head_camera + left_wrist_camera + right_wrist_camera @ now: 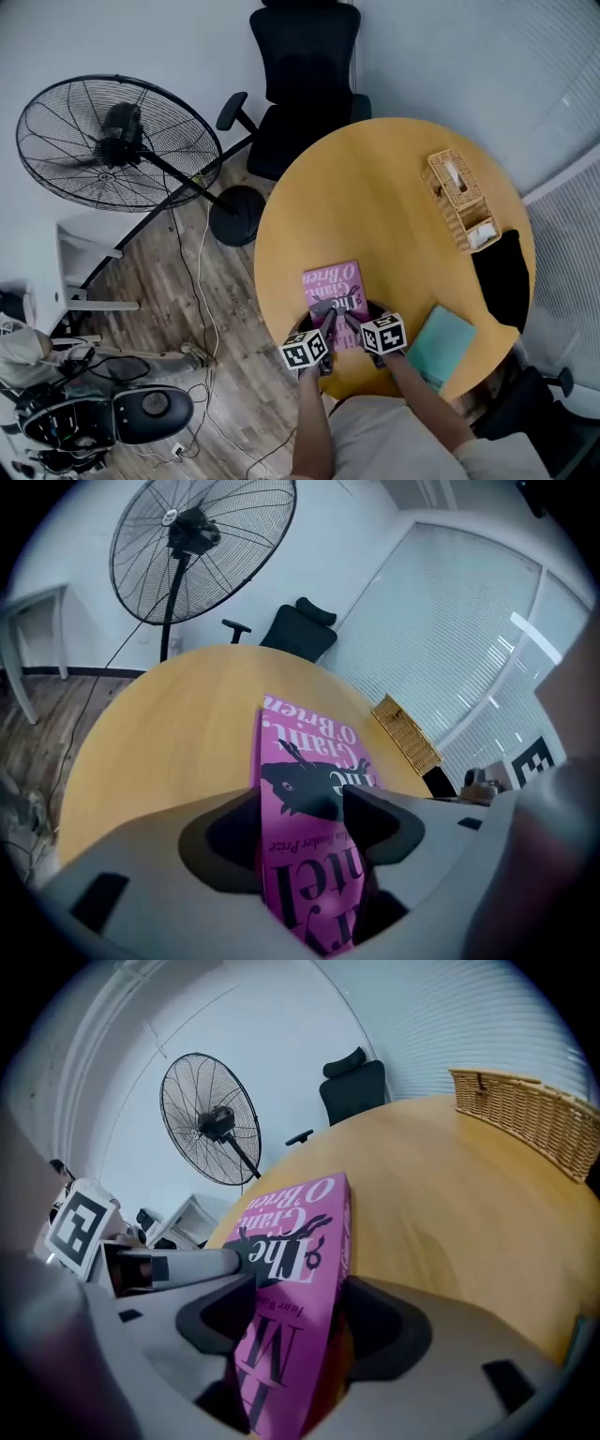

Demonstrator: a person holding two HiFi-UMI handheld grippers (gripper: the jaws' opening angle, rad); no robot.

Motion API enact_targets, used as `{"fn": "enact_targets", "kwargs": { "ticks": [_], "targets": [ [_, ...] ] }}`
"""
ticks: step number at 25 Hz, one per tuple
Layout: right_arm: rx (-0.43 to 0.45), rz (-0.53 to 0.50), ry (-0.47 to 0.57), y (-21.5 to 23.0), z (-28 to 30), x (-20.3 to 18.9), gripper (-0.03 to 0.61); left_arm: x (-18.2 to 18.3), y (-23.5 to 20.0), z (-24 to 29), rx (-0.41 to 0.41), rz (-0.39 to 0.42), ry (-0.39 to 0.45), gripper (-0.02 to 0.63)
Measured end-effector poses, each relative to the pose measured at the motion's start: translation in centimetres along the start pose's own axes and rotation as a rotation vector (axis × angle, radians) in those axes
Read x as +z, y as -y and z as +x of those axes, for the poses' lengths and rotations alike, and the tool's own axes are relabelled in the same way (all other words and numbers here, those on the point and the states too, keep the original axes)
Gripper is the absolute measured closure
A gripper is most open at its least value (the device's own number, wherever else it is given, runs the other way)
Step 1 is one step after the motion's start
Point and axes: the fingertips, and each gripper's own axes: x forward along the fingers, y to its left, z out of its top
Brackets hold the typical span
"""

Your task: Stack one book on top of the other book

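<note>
Left jaws: the left gripper (300,822) is closed on the near end of the pink book (330,279), both pads against it.
Right jaws: the right gripper (298,1312) clamps the same end just beside it, the book filling its gap.
Table: round wooden table (375,187).
Pink book: cover up, at the table's near edge, left of centre.
Teal book: the teal book (441,345) lies flat at the near right edge, apart from the pink one.
</note>
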Motion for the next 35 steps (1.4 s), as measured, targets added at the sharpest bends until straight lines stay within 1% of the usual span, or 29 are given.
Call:
{"fn": "enact_targets", "kwargs": {
  "ticks": [1,3,6,15,23,29,35],
  "targets": [
    [-0.006,-0.001,0.002,0.1,0.0,-0.1,0.290,0.0,-0.1,0.1,0.005,-0.012,0.004,0.329],
    [-0.011,0.006,0.004,0.3,0.0,0.0,0.285,0.1,-0.4,0.1,0.019,-0.030,0.007,0.364],
    [-0.018,0.006,0.010,0.1,0.0,0.1,0.285,0.3,-0.6,0.0,0.035,-0.034,0.010,0.364],
    [-0.064,0.008,-0.014,-0.1,-0.5,-0.3,0.285,0.2,0.0,-0.3,0.058,-0.009,-0.007,0.364],
    [-0.078,0.017,0.012,-0.1,-1.7,0.4,0.287,1.2,1.3,-0.9,0.058,0.048,-0.025,0.364],
    [-0.083,0.044,0.039,-0.5,-3.3,0.8,0.296,1.8,2.5,-1.8,0.034,0.085,-0.044,0.364],
    [-0.099,0.111,0.051,-0.1,-5.6,0.4,0.313,1.5,4.4,-2.4,-0.004,0.130,-0.079,0.364]
  ]
}}
